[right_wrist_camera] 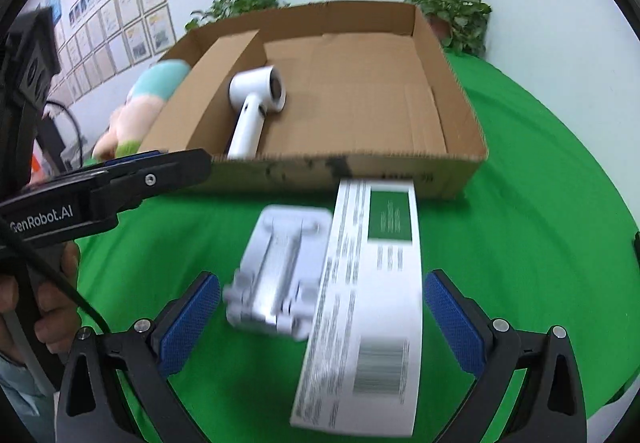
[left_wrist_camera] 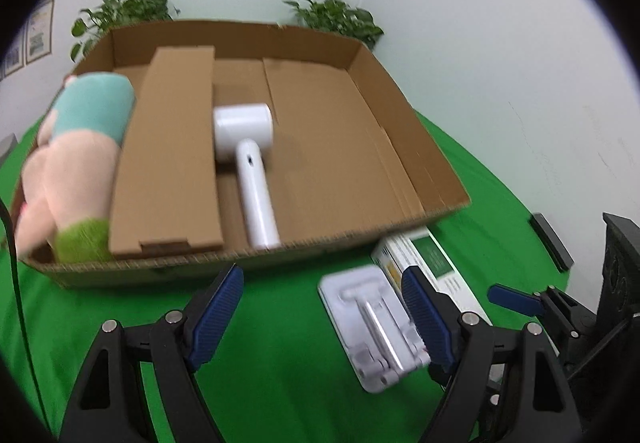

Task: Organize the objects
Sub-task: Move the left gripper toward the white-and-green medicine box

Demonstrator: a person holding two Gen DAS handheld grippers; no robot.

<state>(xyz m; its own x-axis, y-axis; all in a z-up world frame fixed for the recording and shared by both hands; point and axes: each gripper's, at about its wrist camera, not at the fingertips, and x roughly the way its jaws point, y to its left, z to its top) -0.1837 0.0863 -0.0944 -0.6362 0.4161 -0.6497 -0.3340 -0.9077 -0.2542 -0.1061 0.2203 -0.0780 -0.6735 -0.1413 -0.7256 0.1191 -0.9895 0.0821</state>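
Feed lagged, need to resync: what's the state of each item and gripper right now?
Cardboard box: open-topped, on green cloth.
Hair dryer: lying in box.
Plush toy: lying at box's left end.
White stand: folded flat, outside box.
White carton: lying flat, outside box.
Left gripper: open, empty.
Right gripper: open, empty.

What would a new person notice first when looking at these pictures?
First the big open cardboard box on the green table cover, with a white hair dryer lying inside and a plush toy at its left end. In front of the box lie a white stand and a long white package, between the fingers of the open right hand-held gripper.
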